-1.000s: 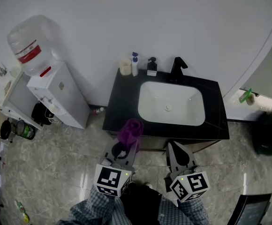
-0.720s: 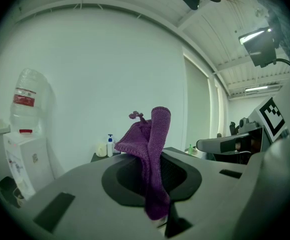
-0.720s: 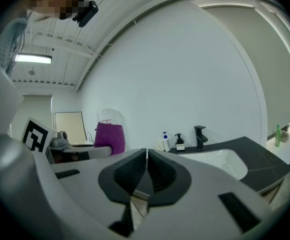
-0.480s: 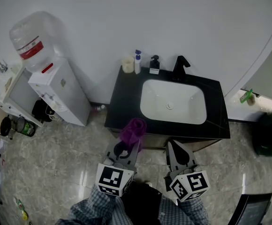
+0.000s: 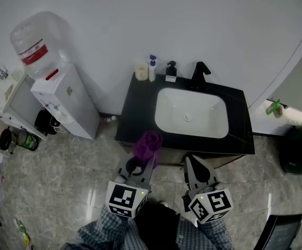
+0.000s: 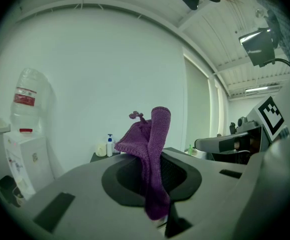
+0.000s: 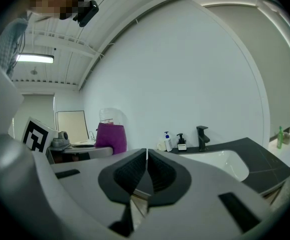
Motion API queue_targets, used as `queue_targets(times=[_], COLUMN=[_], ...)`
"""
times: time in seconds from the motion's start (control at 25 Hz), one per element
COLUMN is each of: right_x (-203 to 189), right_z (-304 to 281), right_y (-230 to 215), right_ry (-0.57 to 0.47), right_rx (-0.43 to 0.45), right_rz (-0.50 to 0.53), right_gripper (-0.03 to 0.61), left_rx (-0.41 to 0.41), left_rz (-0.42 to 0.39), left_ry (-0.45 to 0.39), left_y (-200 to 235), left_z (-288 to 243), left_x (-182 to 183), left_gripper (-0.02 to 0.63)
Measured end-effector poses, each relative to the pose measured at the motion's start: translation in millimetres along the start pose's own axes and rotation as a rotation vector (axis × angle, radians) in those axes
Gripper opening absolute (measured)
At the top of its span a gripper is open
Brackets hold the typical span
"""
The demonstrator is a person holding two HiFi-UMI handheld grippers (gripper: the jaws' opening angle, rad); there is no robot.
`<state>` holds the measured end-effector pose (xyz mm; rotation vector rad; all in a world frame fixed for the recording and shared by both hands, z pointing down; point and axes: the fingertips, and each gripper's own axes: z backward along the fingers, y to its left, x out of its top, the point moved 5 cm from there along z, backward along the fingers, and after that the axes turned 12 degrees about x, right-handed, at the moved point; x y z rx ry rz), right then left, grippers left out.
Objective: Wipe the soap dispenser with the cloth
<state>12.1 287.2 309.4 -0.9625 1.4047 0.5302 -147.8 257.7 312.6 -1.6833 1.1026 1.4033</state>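
A black soap dispenser (image 5: 169, 71) (image 7: 181, 142) stands at the back of the black counter (image 5: 135, 116), left of the black tap (image 5: 199, 74). My left gripper (image 5: 139, 159) is shut on a purple cloth (image 5: 147, 146) (image 6: 150, 154), held in front of the counter's near left edge, well short of the dispenser. The cloth sticks up between the jaws in the left gripper view. My right gripper (image 5: 196, 166) (image 7: 146, 156) is shut with nothing in it, below the counter's front edge.
A white basin (image 5: 190, 112) fills the counter's middle. A blue-capped pump bottle (image 5: 152, 68) and a cream cup (image 5: 141, 70) stand left of the dispenser. A water cooler (image 5: 62, 100) with a large jug (image 5: 34, 44) stands to the left on the marble floor.
The view has shifted a little; the sink and counter sit slightly lower and to the right than a second ago. Both grippers hold the same pose, cloth still gripped.
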Motion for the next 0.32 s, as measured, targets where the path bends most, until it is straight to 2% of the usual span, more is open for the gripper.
queue_targets(times=[0.32], right_x=[-3.6], right_z=[0.4], right_y=[-2.1], right_ry=[0.009], right_rx=[0.000], right_rz=[-0.007], right_gripper=[0.025], left_rx=[0.004], left_rz=[0.003], left_ry=[0.005], left_y=[-0.1], left_z=[-0.1], left_x=[-3.5], left_gripper=[0.063])
